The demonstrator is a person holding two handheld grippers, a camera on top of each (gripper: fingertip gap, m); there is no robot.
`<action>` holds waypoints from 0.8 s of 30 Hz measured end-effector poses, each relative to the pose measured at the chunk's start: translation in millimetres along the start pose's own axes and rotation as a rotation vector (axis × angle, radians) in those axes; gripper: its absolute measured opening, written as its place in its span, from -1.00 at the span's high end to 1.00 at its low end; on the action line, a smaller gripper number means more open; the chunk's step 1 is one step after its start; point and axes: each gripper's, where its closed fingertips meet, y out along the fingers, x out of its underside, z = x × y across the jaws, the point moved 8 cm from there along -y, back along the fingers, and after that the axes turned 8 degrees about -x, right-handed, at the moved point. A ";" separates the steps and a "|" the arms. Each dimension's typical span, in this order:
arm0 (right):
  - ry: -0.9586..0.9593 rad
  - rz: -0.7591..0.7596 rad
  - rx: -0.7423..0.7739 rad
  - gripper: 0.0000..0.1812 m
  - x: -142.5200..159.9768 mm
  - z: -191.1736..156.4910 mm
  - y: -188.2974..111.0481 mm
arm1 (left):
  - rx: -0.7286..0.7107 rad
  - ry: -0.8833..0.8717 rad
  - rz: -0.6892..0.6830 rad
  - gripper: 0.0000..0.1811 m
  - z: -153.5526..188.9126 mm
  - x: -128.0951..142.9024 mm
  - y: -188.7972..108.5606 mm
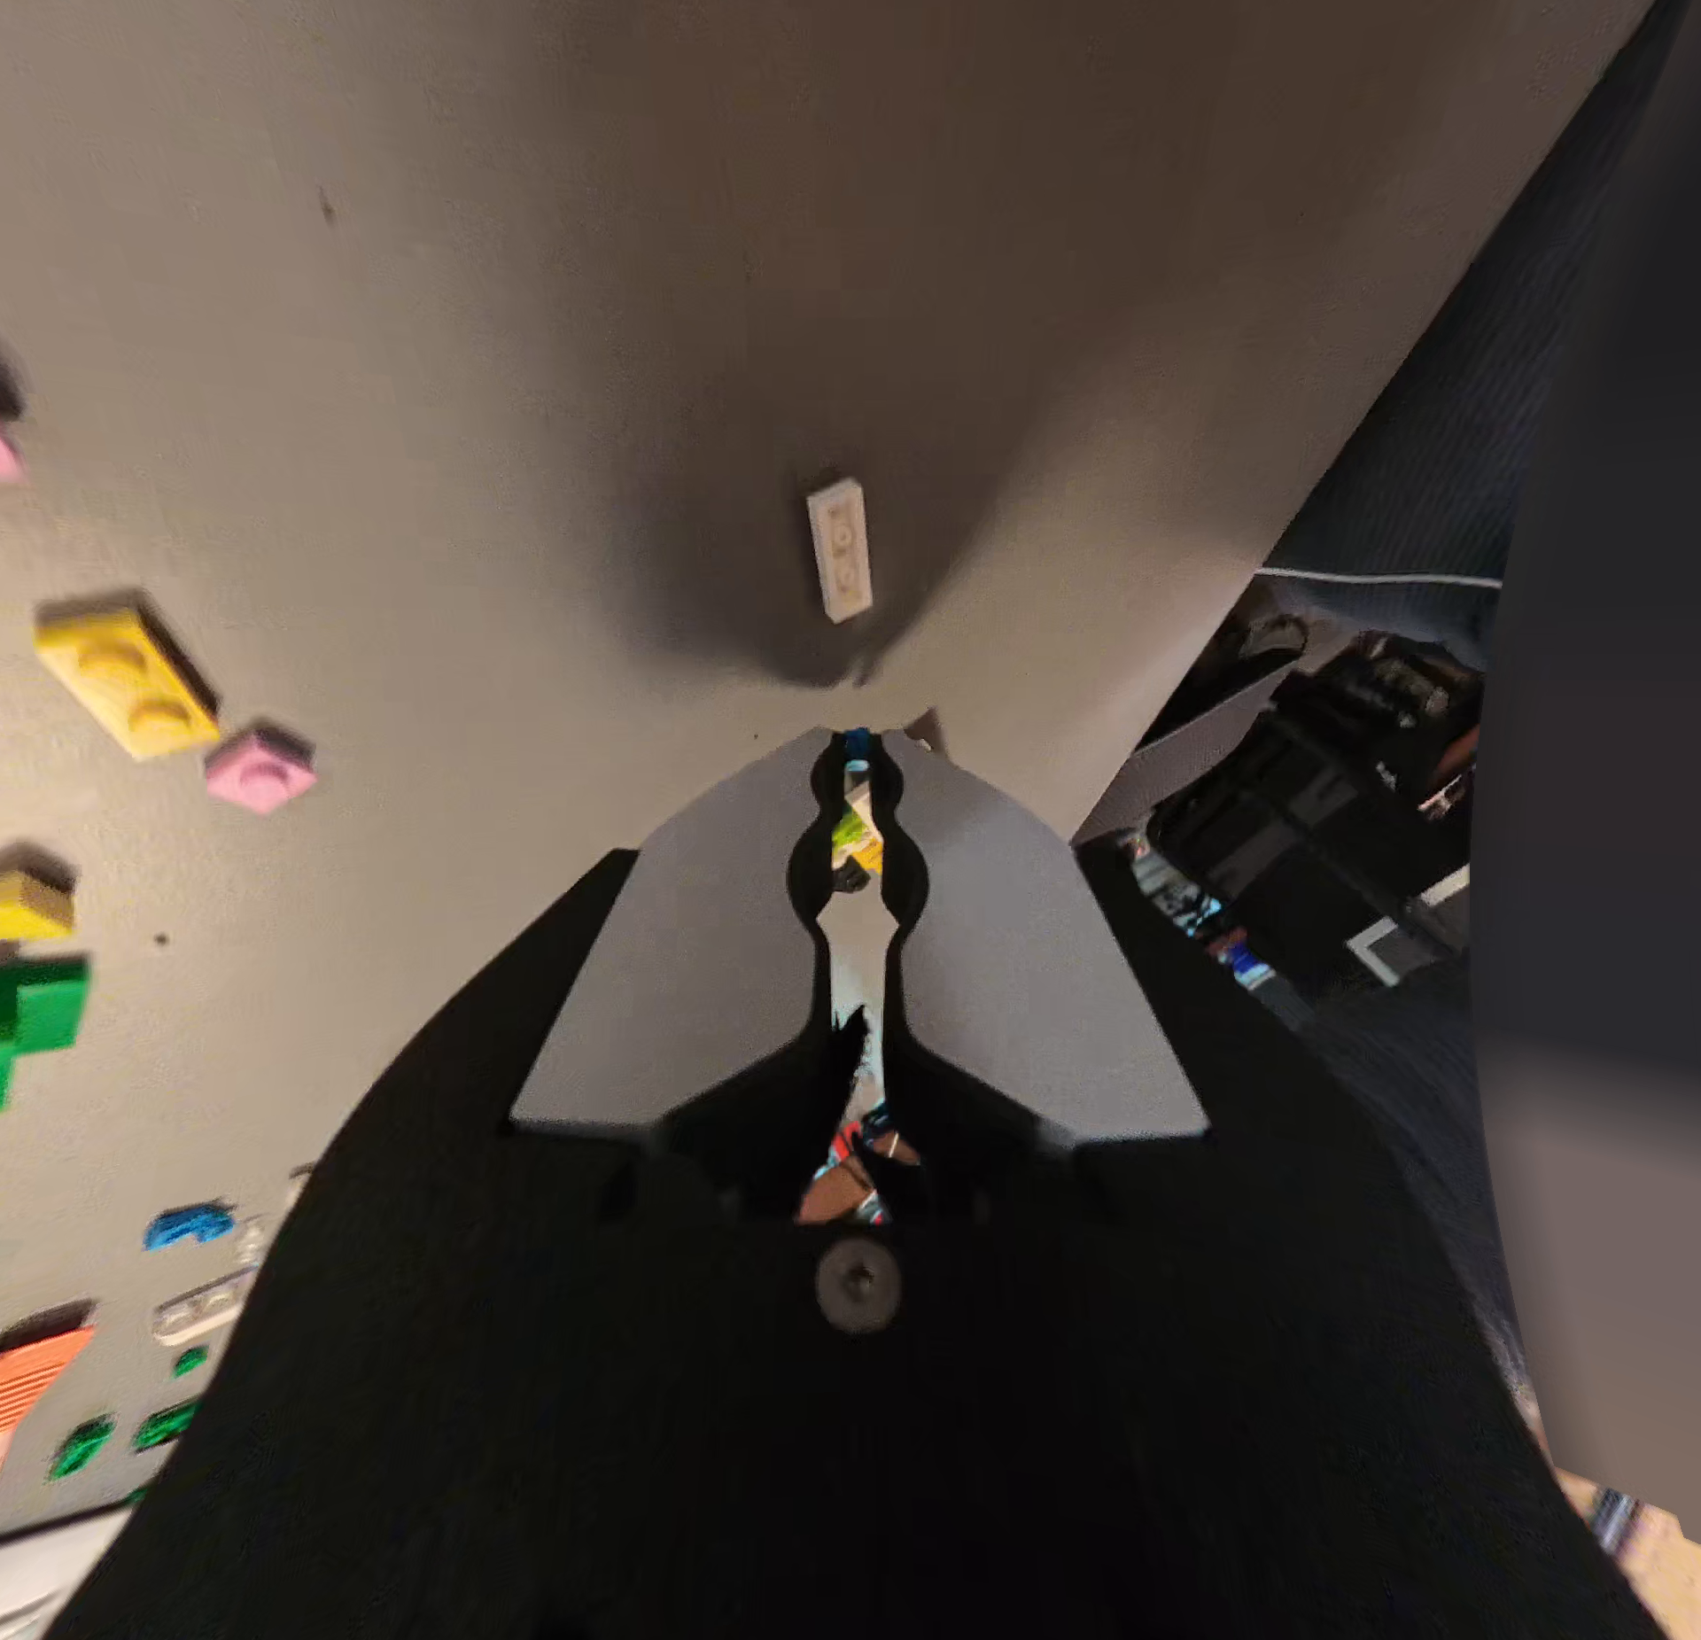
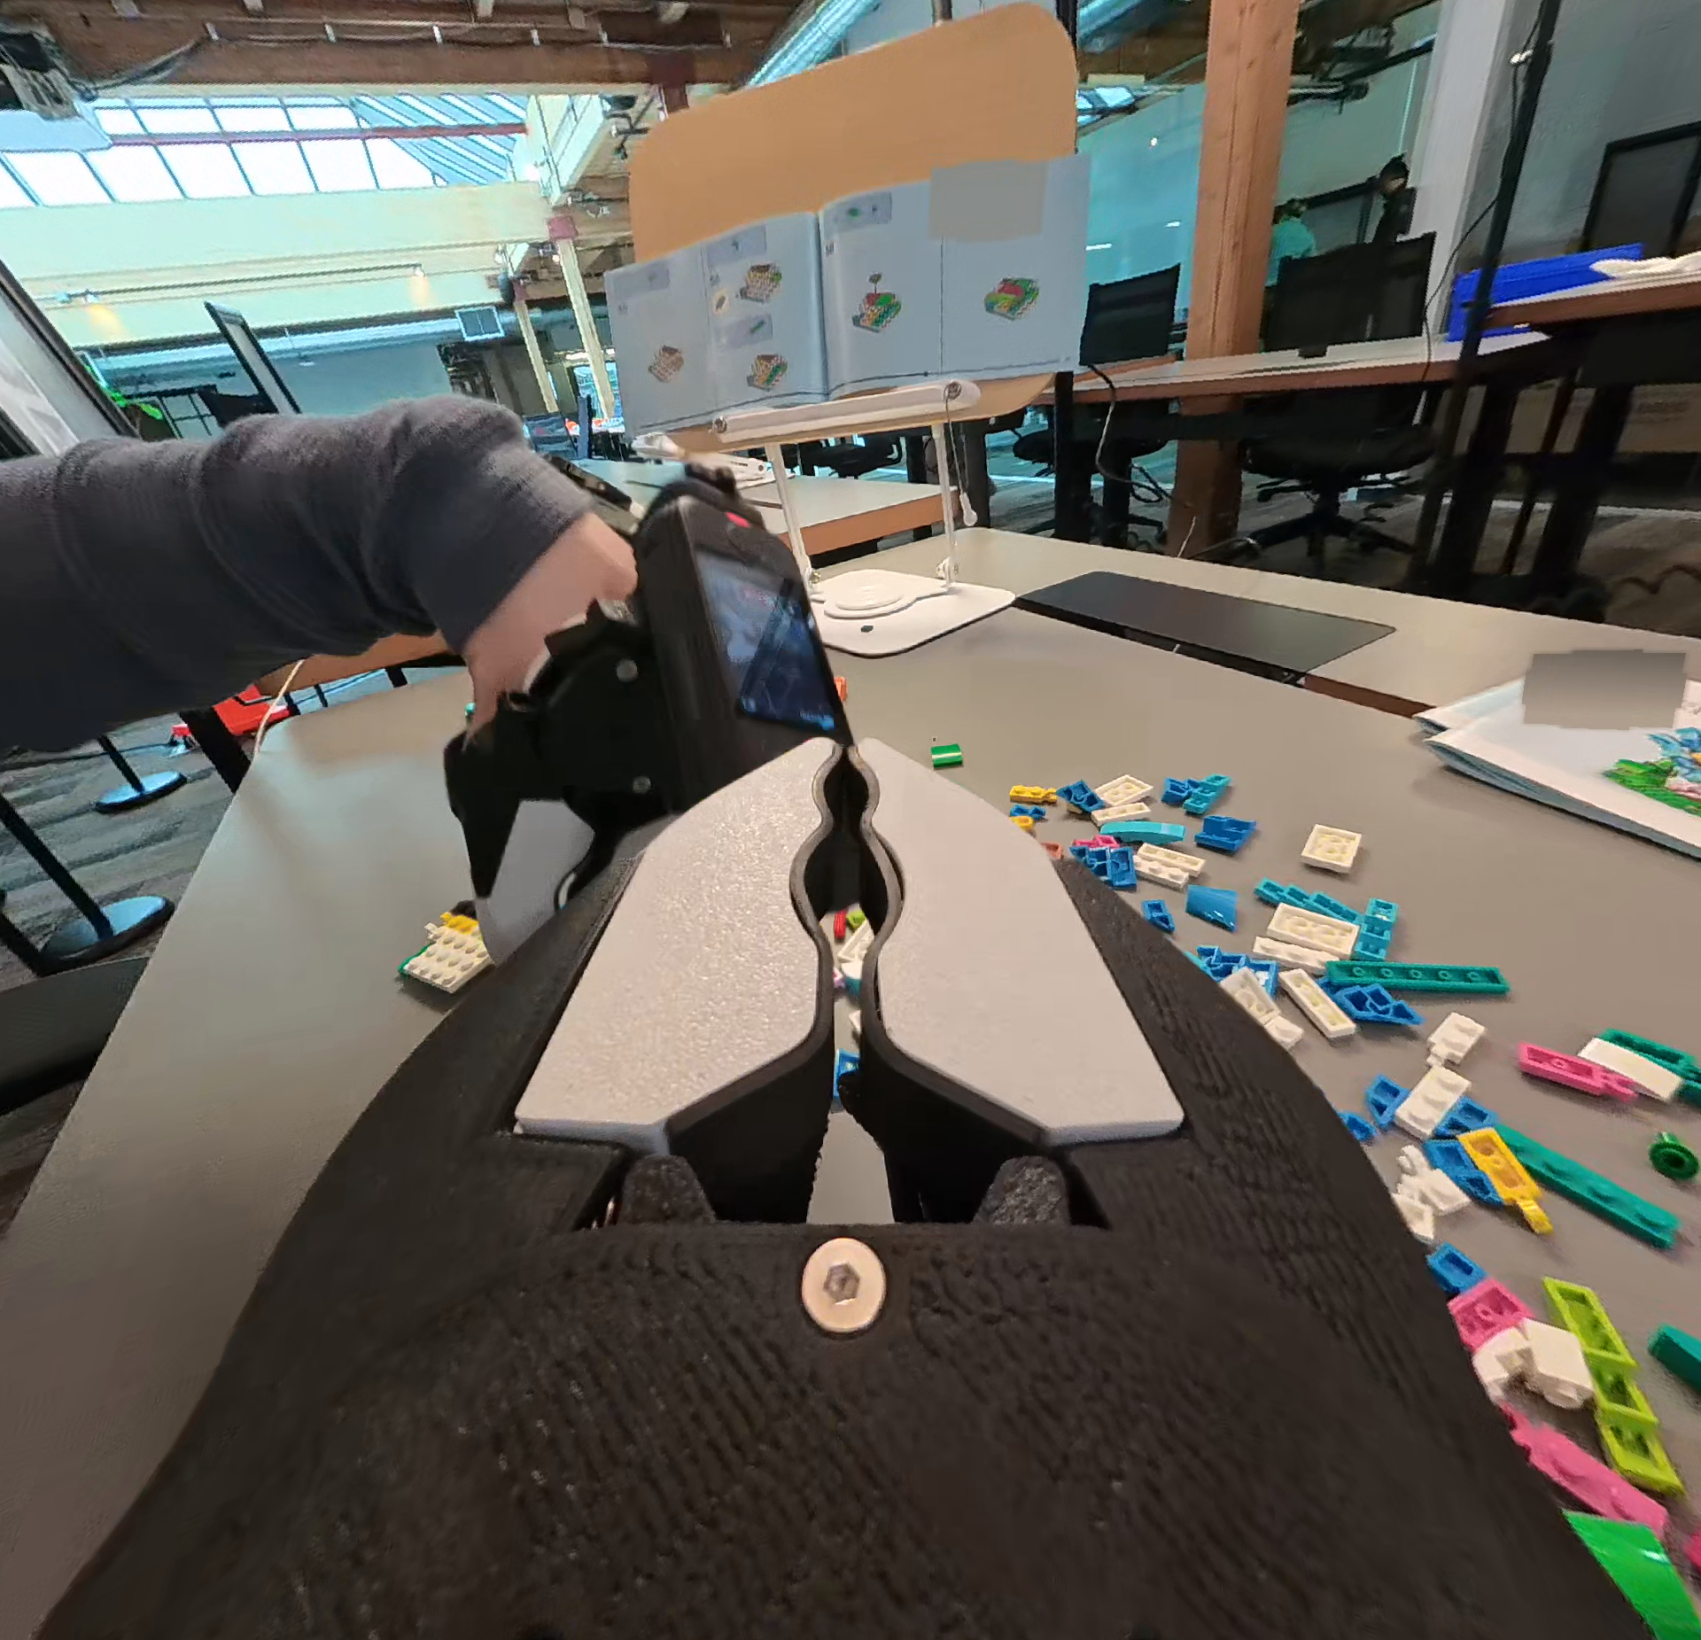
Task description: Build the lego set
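My left gripper [image 1: 858, 749] points down at the grey table [image 1: 460, 307]. Its jaws are shut on a small blue piece [image 1: 856, 742] at the tips. A lime and yellow part shows through the gap behind them. A white two-stud plate [image 1: 839, 551] lies on the table just beyond the tips. In the right wrist view the left gripper [image 2: 502, 924] stands over a small build [image 2: 451, 956] with a white studded top and yellow and green edges. My right gripper [image 2: 847, 753] is shut with nothing between its tips, raised above the table's middle.
Loose yellow [image 1: 129, 675], pink [image 1: 260, 767] and green [image 1: 41, 1011] bricks lie left of the left gripper. Many loose pieces [image 2: 1289, 933] spread to the right. An instruction booklet [image 2: 847, 307] stands on a holder at the back. Papers [image 2: 1565, 758] lie far right. The table edge is near.
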 end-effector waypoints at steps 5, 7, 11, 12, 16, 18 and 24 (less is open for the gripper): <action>-0.010 0.023 0.002 1.00 -4.8 0.2 -4.0 | -0.031 0.035 -0.089 0.95 -5.3 -9.7 3.4; -0.014 0.035 0.005 1.00 -7.0 0.4 -5.8 | -0.027 0.041 -0.096 0.95 -5.3 -11.6 2.3; -0.025 0.057 0.009 1.00 -10.9 0.2 -8.9 | -0.050 0.053 -0.089 0.90 -4.7 -13.0 -1.4; -0.028 0.061 0.010 1.00 -11.6 0.0 -9.4 | -0.057 0.056 -0.084 0.88 -4.6 -13.0 -2.5; -0.031 0.064 0.008 1.00 -11.9 -0.3 -9.6 | -0.097 0.089 -0.061 0.83 -3.5 -14.0 -5.6; -0.035 0.062 0.007 1.00 -11.7 -0.9 -9.2 | -0.129 0.108 -0.052 0.83 -3.0 -14.8 -7.3; -0.068 0.064 0.006 1.00 -13.2 -2.7 -9.7 | -0.210 0.158 -0.016 0.74 -1.3 -16.1 -11.4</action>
